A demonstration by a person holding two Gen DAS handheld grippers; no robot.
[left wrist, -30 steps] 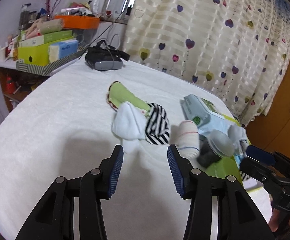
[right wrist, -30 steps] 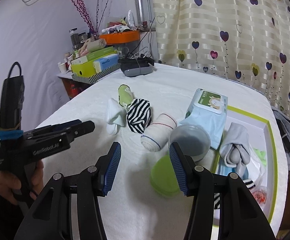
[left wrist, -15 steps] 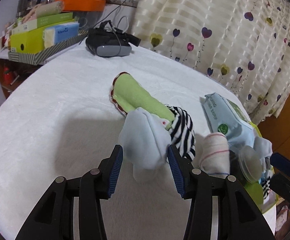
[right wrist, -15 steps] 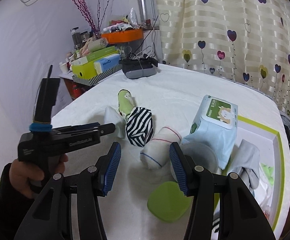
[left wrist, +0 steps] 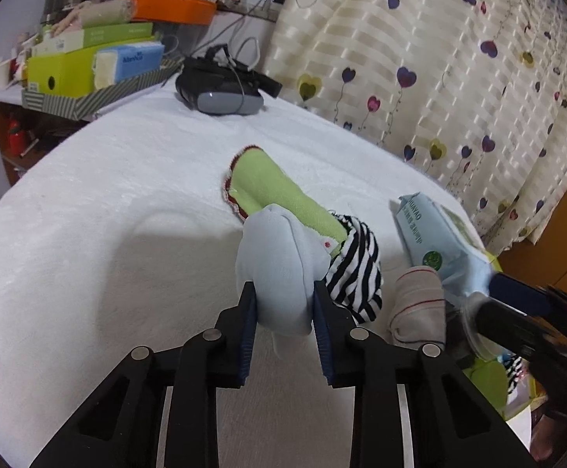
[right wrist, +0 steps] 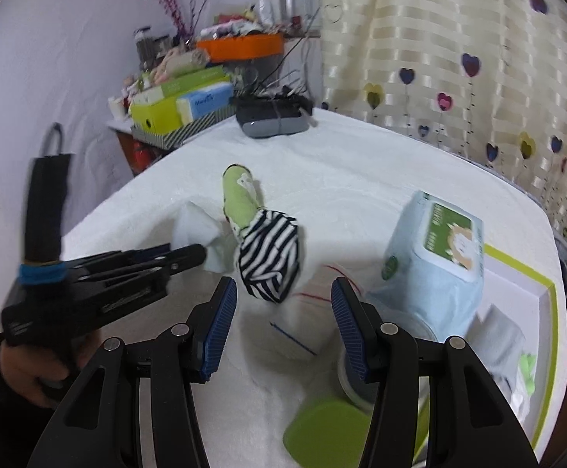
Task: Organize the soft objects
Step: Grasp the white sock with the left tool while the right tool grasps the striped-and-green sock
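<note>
My left gripper [left wrist: 283, 304] is shut on a pale blue sock [left wrist: 279, 269], seen too in the right wrist view [right wrist: 201, 234]. Behind it lie a green sock [left wrist: 275, 191] and a black-and-white striped sock [left wrist: 355, 273]. A rolled white sock with red and blue stripes [left wrist: 416, 304] lies to the right. My right gripper [right wrist: 283, 312] is open and empty, just in front of the striped sock [right wrist: 271, 261] and above the rolled white sock [right wrist: 306, 327]. A white tray with a green rim [right wrist: 533, 288] at the right holds a grey sock [right wrist: 498, 335].
A pack of wet wipes [right wrist: 435, 249] stands beside the tray. A clear round jar [right wrist: 353, 386] and its green lid [right wrist: 322, 429] lie near my right fingers. A black headset [left wrist: 221, 85] and stacked boxes [left wrist: 88, 62] sit at the back. A curtain [left wrist: 439, 58] hangs behind.
My left gripper moved forward and closed on the pale blue sock. My right gripper moved forward toward the striped and rolled white socks, still open.
</note>
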